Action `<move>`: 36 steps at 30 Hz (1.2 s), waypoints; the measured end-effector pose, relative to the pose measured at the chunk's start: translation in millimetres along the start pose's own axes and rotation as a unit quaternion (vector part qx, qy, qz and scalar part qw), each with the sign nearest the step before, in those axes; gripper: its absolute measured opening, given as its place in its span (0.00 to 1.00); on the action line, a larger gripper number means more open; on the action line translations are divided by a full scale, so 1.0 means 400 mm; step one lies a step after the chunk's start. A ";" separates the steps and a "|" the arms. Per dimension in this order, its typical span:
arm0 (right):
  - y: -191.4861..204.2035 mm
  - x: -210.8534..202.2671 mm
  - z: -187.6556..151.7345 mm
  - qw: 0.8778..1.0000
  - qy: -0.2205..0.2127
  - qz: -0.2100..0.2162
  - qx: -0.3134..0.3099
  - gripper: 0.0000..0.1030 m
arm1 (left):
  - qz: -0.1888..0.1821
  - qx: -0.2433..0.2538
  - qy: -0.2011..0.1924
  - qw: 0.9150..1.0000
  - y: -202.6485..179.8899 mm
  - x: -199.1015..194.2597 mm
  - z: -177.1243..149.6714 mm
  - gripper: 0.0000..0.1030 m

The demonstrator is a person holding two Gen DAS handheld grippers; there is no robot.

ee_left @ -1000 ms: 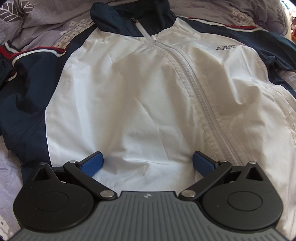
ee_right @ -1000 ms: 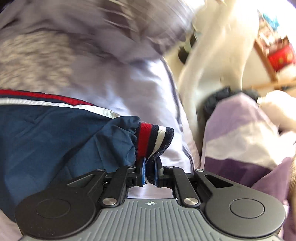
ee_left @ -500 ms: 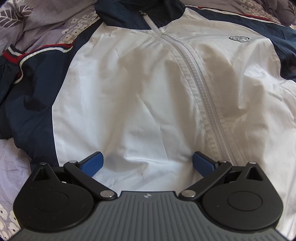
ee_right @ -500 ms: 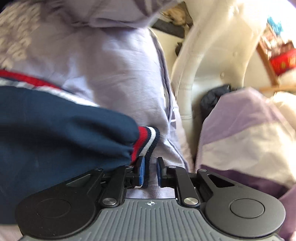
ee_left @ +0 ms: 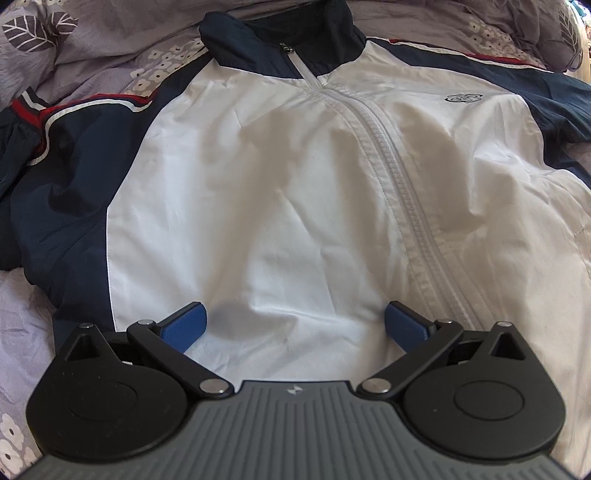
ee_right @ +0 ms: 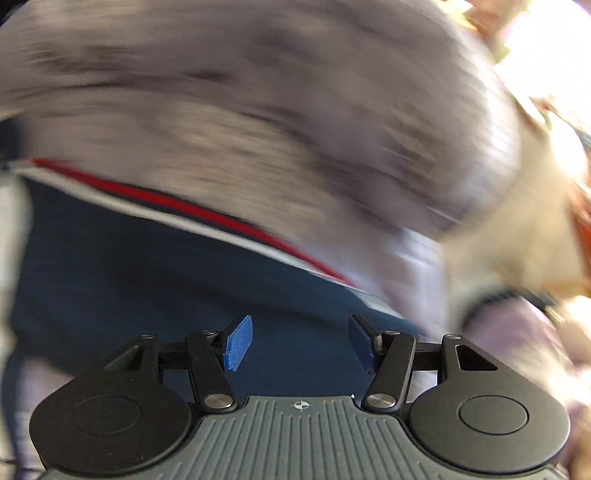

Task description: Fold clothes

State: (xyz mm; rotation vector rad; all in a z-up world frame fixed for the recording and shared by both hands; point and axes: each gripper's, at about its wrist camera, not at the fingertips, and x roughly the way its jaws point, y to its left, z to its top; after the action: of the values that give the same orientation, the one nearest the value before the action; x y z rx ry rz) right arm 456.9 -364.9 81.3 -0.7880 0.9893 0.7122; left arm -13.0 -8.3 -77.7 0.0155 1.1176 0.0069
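my left gripper (ee_left: 295, 326) spread over the crinkly white jacket (ee_left: 280, 206) front, ridged zipper (ee_left: 397, 184), my right gripper (ee_right: 300, 341) just opened, nothing between, blurred navy sleeve (ee_right: 147, 280) below

no legible text anywhere

Soft purple bed cover (ee_left: 110, 44) fills top and left side. Crumpled, lots of folds. Little white flowers (ee_left: 155, 70) printed on it. Big leaf shape (ee_left: 33, 31) in top left corner. Right wrist view blurry, purple cloth smeared.
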 end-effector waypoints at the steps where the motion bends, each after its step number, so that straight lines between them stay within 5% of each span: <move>1: 0.067 0.000 0.014 0.999 -0.011 0.035 -0.013 0.56 | -0.001 0.001 0.000 1.000 0.003 -0.003 -0.003 1.00; 4: 0.242 0.035 0.035 0.992 -0.010 0.115 -0.060 0.57 | -0.006 0.002 0.000 1.000 0.013 -0.014 -0.013 1.00; 6: 0.328 0.082 0.028 0.988 0.014 0.115 -0.100 0.57 | -0.008 0.004 -0.001 1.000 0.021 -0.021 -0.022 1.00; 8: 0.340 0.143 0.000 0.989 0.046 0.078 -0.116 0.60 | -0.008 0.002 -0.003 1.000 0.035 -0.033 -0.038 1.00; 11: 0.219 0.185 -0.040 0.996 0.052 0.058 -0.047 0.61 | -0.015 -0.009 -0.005 1.000 0.059 -0.052 -0.059 1.00; 14: 0.131 0.153 -0.024 0.995 0.062 -0.054 0.052 0.61 | -0.021 -0.018 -0.003 1.000 0.082 -0.065 -0.073 1.00; 16: 0.146 0.102 -0.007 0.995 0.037 -0.075 0.049 0.60 | -0.024 -0.023 -0.003 0.999 0.094 -0.070 -0.079 1.00; 20: 0.312 0.007 0.035 0.998 -0.033 0.054 0.000 0.63 | -0.028 -0.030 -0.004 0.999 0.105 -0.080 -0.086 1.00; 25: 0.593 0.014 0.039 0.976 -0.048 0.184 -0.107 0.72 | -0.030 -0.044 -0.008 0.999 0.115 -0.101 -0.084 1.00; 28: 0.720 0.099 -0.005 0.972 -0.003 0.171 -0.163 0.81 | -0.034 -0.055 -0.019 0.998 0.139 -0.124 -0.067 1.00; 31: 0.756 0.144 -0.023 0.977 -0.016 0.156 -0.142 0.91 | -0.034 -0.061 -0.039 0.997 0.176 -0.153 -0.033 1.00; 36: 0.760 0.145 -0.001 0.976 -0.009 0.159 -0.148 0.91 | 0.032 -0.080 -0.108 0.990 0.304 -0.211 0.055 1.00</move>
State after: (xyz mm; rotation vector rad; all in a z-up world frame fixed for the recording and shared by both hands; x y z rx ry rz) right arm 231.6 -195.4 -46.1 -0.8879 1.0167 1.1614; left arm -30.0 111.9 9.6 -0.0902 0.8964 0.1487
